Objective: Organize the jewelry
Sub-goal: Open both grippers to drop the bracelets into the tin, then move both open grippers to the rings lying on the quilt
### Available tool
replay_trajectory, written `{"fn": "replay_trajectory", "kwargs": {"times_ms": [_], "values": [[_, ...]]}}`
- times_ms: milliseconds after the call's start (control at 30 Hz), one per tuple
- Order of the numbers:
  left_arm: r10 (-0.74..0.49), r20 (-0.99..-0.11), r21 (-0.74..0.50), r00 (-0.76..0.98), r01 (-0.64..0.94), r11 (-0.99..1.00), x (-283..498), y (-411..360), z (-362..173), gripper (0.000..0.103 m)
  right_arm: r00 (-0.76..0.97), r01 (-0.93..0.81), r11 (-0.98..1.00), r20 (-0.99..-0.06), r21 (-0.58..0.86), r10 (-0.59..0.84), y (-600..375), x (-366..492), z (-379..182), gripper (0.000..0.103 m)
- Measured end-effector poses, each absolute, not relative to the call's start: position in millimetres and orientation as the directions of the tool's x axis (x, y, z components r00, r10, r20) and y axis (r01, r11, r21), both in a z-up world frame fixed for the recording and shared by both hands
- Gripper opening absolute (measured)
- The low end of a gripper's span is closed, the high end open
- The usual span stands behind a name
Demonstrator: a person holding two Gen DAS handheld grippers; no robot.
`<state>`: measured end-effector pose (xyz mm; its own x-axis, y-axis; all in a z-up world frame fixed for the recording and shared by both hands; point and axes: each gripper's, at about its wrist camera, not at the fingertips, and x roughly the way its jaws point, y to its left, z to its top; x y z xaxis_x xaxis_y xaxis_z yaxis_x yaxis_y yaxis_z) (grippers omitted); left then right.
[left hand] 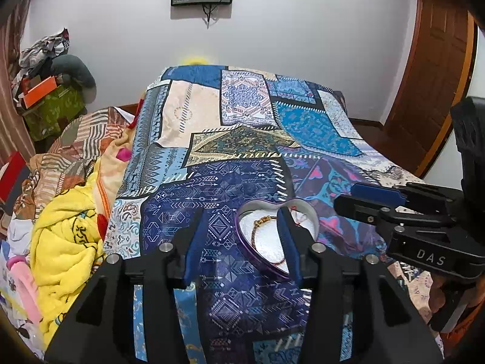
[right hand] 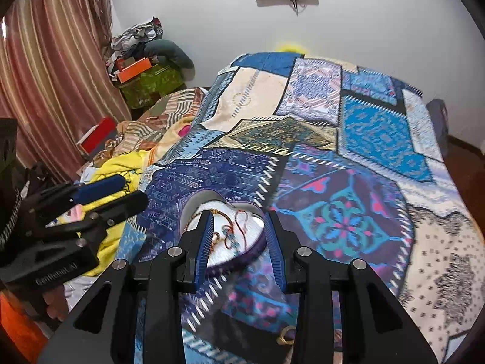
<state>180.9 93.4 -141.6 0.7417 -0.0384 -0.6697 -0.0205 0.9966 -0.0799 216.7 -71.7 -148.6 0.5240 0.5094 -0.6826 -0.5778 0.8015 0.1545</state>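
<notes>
A purple heart-shaped box (left hand: pixel 274 233) with a white lining was placed on the blue patterned bedspread (left hand: pixel 242 121). A gold bracelet (left hand: pixel 265 220) and red threaded pieces (right hand: pixel 235 230) were seen lying inside it. The left gripper (left hand: pixel 242 236) was held just above the bedspread with its fingers spread wide, one finger (left hand: pixel 289 242) over the box. The right gripper (right hand: pixel 239 236) was also kept wide apart, above the box, and nothing was gripped. A yellow blanket (left hand: pixel 65 236) was seen beside the bedspread.
</notes>
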Motion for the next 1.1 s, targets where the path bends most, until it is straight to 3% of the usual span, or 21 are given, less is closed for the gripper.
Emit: {"fn": "replay_trajectory", "kwargs": {"times_ms": [533, 1100], "values": [[-0.141, -0.703, -0.088, 0.697, 0.111, 0.99, 153, 28, -146, 0.05, 0.623, -0.446, 0.892, -0.688, 0.079, 0.372, -160, 187, -138, 0.032], [-0.249, -0.805, -0.137, 0.538, 0.241, 0.961, 165, -36, -208, 0.05, 0.541, -0.387, 0.915, -0.775, 0.114, 0.326, -207, 175, -193, 0.032]]}}
